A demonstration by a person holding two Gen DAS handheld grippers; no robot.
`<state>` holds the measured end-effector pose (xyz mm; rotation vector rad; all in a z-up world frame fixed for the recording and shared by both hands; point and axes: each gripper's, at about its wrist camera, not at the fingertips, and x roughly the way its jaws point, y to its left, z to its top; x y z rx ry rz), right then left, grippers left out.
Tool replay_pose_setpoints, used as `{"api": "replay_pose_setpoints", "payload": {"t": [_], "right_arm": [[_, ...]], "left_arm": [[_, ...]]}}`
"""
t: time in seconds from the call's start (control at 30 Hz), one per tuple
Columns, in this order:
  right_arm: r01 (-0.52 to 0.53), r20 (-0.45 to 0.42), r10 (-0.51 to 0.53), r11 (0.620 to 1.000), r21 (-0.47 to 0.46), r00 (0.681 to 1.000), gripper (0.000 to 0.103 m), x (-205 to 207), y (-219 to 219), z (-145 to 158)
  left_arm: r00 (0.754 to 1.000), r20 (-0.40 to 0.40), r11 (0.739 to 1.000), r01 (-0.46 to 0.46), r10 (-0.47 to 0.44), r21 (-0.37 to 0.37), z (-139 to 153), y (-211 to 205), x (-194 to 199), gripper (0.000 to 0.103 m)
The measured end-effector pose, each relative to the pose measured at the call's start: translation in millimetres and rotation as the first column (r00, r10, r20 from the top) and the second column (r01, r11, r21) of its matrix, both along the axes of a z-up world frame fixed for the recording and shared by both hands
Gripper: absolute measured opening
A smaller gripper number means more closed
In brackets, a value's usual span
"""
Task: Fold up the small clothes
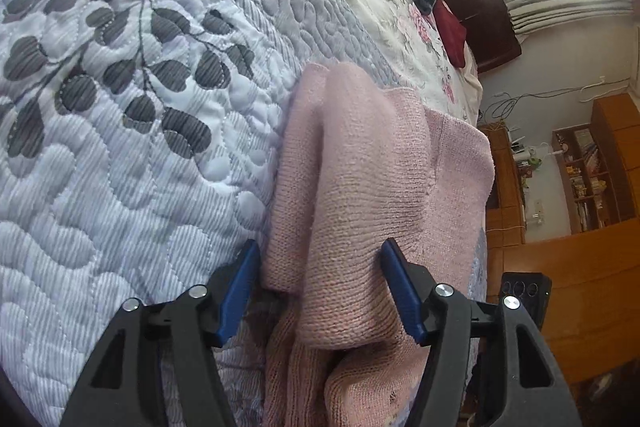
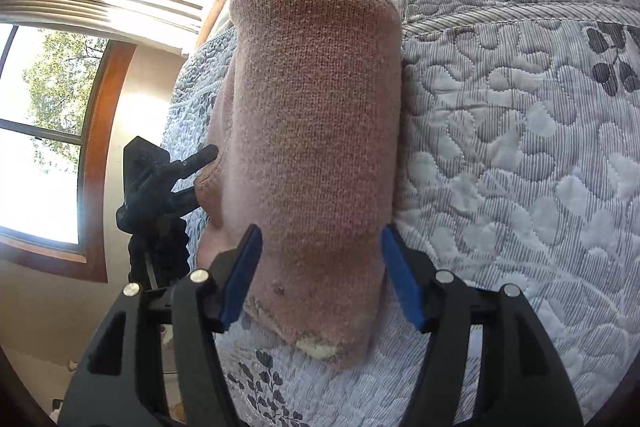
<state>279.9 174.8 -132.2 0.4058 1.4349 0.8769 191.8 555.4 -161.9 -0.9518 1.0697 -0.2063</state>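
While the pink knit garment [image 1: 360, 187] lies on the quilted bedspread [image 1: 120, 167], both grippers straddle it from opposite ends. Left gripper [image 1: 320, 287]: 2 blue-padded fingers spread wide, a raised fold of knit bulging up between them; pads at the fabric's flanks, pinch not evident. Right gripper [image 2: 320, 275]: fingers likewise spread, the folded bundle filling the gap, edges just beside the pads.

Key relation: the garment's long axis runs straight ahead of each gripper, along the fingers, so both face each other across its length. In the right wrist view the left gripper shows at the garment's left edge, touching or just beside it; cannot tell which. Neither is clearly nearer.

Materials: fine-gauge knit, soft, slightly fuzzy, layered into a thick rounded roll; a worn pale patch [image 2: 316, 349] at the near hem. Bedspread: stitched, ribbed, grey leaf print, compliant. Judgement: fold part done; closing on this bulk risks dragging layers.
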Motion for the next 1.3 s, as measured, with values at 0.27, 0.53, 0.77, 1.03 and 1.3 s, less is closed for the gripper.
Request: {"api": "replay_pose_setpoints", "payload": {"t": [0.27, 0.53, 0.77, 1.03, 1.3], "right_arm": [[0.034, -0.069, -0.026, 0.992, 0.122, 0.997, 0.086, 23, 6, -28], [0.072, -0.110, -0.048, 0.971, 0.226, 0.993, 0.058, 26, 10, -35], [0.048, -0.044, -0.037, 0.963, 0.267, 0.998, 0.047, 9, -46, 10], [0.075, 0.000, -0.078, 0.957, 0.282, 0.997, 0.047, -37, -157, 60], [0.145, -0.049, -0.138, 0.972, 0.187, 0.989, 0.048, -74, -233, 31]], "left_arm": [[0.990, 0.047, 0.991, 0.132, -0.132, -0.002, -9, -21, 21, 0.073], [0.984, 0.072, 0.982, 0.168, -0.162, -0.086, -12, -44, 25, 0.055], [0.971, 0.179, 0.963, 0.192, -0.159, -0.188, 20, -78, 1, 0.052], [0.935, 0.275, 0.934, 0.287, -0.224, -0.213, 64, -168, -25, 0.052], [0.928, 0.209, 0.935, 0.336, -0.308, -0.115, 44, -243, -56, 0.052]]}}
